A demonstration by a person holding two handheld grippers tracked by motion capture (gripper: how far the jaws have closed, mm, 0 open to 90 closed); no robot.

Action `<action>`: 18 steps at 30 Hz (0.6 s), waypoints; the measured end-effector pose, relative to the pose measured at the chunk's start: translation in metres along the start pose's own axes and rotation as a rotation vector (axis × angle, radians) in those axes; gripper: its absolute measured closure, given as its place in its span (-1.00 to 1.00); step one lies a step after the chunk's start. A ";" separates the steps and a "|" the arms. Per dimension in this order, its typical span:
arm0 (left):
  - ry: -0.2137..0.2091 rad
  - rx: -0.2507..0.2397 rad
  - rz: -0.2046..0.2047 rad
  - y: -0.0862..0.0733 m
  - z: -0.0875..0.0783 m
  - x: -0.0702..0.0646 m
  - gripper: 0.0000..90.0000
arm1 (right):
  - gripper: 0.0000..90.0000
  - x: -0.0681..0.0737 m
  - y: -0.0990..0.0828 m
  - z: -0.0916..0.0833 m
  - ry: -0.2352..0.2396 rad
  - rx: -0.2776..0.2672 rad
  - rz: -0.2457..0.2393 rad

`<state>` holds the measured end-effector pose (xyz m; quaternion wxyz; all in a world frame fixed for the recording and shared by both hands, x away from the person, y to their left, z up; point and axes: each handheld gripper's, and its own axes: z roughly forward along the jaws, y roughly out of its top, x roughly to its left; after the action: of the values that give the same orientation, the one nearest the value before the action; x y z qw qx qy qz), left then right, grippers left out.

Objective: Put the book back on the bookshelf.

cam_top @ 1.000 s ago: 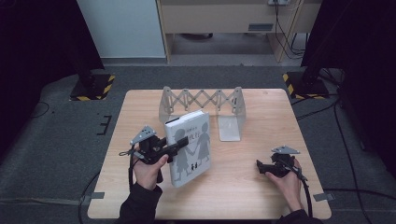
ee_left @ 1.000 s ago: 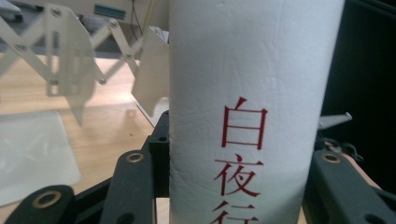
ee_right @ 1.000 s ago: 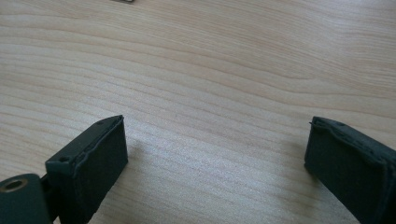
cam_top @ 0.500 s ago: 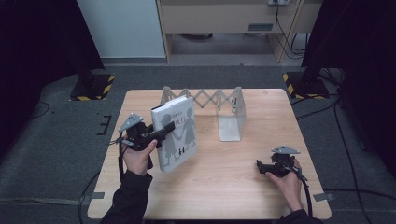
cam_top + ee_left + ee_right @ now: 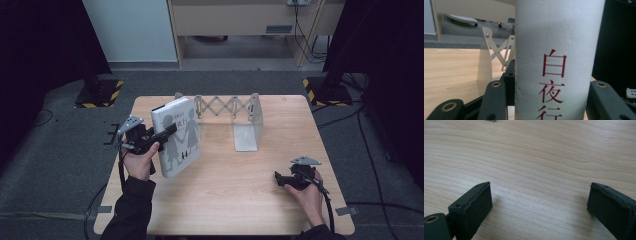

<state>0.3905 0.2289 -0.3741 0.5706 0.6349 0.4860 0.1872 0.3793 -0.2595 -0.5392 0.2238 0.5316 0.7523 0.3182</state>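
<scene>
The wooden table [image 5: 240,200] lies under everything, and along its far edge stands the expandable metal book rack [image 5: 235,112], its scissor lattice stretched between two end plates, with the right plate's foot lying flat toward you. The slot between those plates is bare.

You hold the white book [image 5: 177,137] off the table at the left, nearly upright and tipped a little, its cover with the two dark figures facing the middle of the table. It hangs just in front of the rack's left end, close to the left plate; whether it touches is hard to tell from above.

Your left gripper [image 5: 167,134] is clamped across the book's spine [image 5: 556,57], a jaw pressing on either side of the red characters, as its own view shows, with the rack's lattice [image 5: 499,50] beyond. Your right gripper [image 5: 280,180] rests low over the table near the right front, jaws spread wide apart with only bare wood between them.

The step in hand looks like carrying the book to the rack. Next you probably need to square it so it stands vertical, steer its lower edge between the end plates, and set it down before easing the clamp. The idle gripper could steady the rack if it slides.
</scene>
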 end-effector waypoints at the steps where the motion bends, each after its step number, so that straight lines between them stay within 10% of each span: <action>1: 0.015 0.002 0.008 0.001 0.004 0.001 0.16 | -0.86 0.000 0.000 0.000 0.000 0.000 0.000; 18: 0.098 0.002 -0.003 -0.002 0.048 0.016 0.16 | -0.86 0.000 0.000 0.000 0.001 0.001 0.002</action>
<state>0.4348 0.2158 -0.3940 0.5457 0.6247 0.5147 0.2168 0.3792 -0.2594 -0.5392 0.2229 0.5321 0.7521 0.3186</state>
